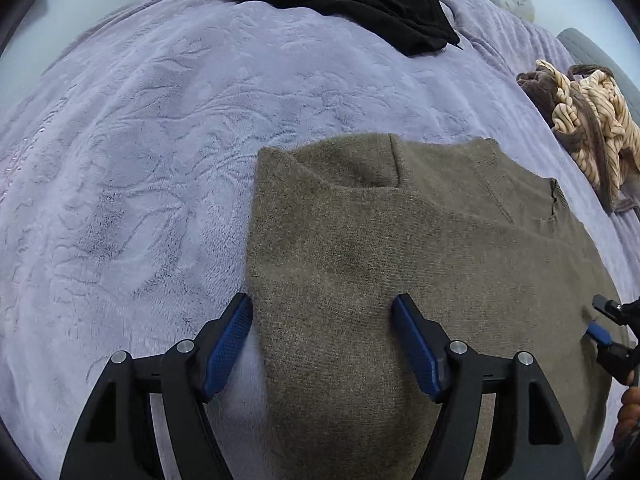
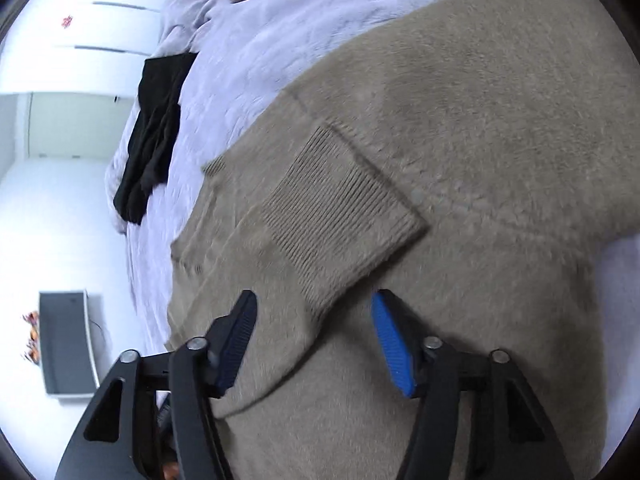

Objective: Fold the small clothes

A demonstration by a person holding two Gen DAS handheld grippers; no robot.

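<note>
In the left wrist view, the lavender blanket [image 1: 140,160] of the bed fills the left half of the frame, and the left tool [image 1: 322,312] is seen at the lower centre, spread wide with nothing gripped — one blue pad lies over bare blanket, the other over knit. The olive sweater [image 1: 380,240] is spread flat from the centre to the lower right, its left edge running between the two pads. A black garment [image 1: 340,0] is heaped at the top centre, well apart, and a striped beige garment [image 1: 592,128] is bunched at the right edge. The right tool [image 1: 600,330] is glimpsed at the lower right border over the sweater.

In the right wrist view, the right tool [image 2: 314,308] is likewise held wide apart and empty, with the ribbed cuff [image 2: 340,208] of the folded-in sleeve lying just ahead of the gap.

Several slips are judged possible from here. If the left tool is closed where it hangs, blanket pile could be pinched along with the sweater edge, and the bedding would be dragged into the fold. If only the top layer is caught by the right tool, the sleeve could be pulled out of place and the earlier fold undone. Uneven lifting by the two tools would likely skew the fold line — the soft knit is expected to sag and slide.
</note>
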